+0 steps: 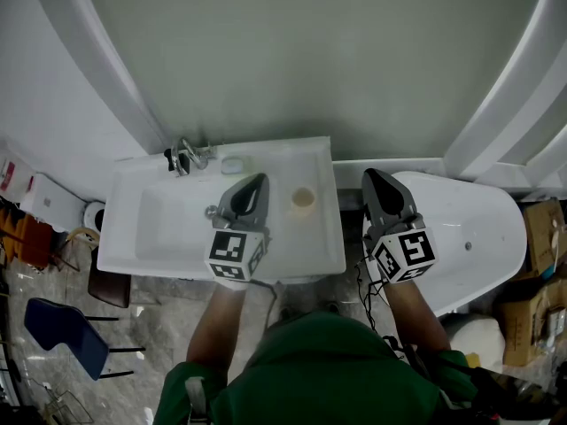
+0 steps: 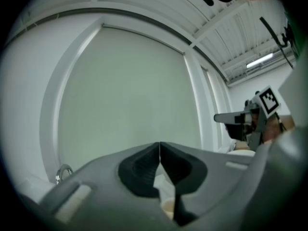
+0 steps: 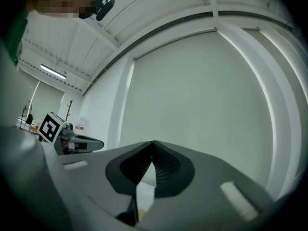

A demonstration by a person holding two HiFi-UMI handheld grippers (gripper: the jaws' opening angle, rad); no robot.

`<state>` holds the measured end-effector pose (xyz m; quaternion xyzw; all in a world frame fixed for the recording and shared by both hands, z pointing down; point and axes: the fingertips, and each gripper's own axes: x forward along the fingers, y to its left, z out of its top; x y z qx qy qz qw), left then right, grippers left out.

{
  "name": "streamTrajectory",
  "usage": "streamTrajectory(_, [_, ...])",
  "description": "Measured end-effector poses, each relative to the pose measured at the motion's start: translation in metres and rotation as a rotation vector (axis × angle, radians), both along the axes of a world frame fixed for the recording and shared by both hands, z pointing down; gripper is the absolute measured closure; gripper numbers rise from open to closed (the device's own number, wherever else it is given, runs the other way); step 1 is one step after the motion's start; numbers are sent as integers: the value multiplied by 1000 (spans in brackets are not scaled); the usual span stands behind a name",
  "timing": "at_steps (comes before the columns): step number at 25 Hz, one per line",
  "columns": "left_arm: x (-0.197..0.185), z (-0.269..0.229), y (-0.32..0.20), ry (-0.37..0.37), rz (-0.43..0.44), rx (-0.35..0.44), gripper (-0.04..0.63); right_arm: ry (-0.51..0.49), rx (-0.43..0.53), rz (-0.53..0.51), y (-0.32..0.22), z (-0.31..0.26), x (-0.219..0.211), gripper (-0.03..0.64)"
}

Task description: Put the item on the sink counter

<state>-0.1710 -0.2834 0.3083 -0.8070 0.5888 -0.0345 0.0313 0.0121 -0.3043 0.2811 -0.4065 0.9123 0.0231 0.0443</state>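
A small round beige item (image 1: 303, 198) stands on the flat right part of the white sink counter (image 1: 323, 255). It also shows below the left jaws as a beige disc (image 2: 168, 209). My left gripper (image 1: 259, 178) hovers over the sink basin just left of the item, shut, with nothing between its jaws (image 2: 160, 143). My right gripper (image 1: 369, 174) is to the right of the sink, over the gap beside a white rounded fixture. It is shut and empty too (image 3: 152, 142). Neither gripper touches the item.
A chrome faucet (image 1: 183, 158) and a small clear dish (image 1: 233, 164) sit at the sink's back edge. A white rounded fixture (image 1: 469, 237) fills the right side, with cardboard boxes (image 1: 540, 237) beyond it. A blue chair (image 1: 66, 333) stands on the floor at lower left.
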Motion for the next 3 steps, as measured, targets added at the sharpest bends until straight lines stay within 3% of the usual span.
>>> streamTrajectory(3, [-3,1,-1,-1,1,-1,594,5,5,-4,0,1,-3,620])
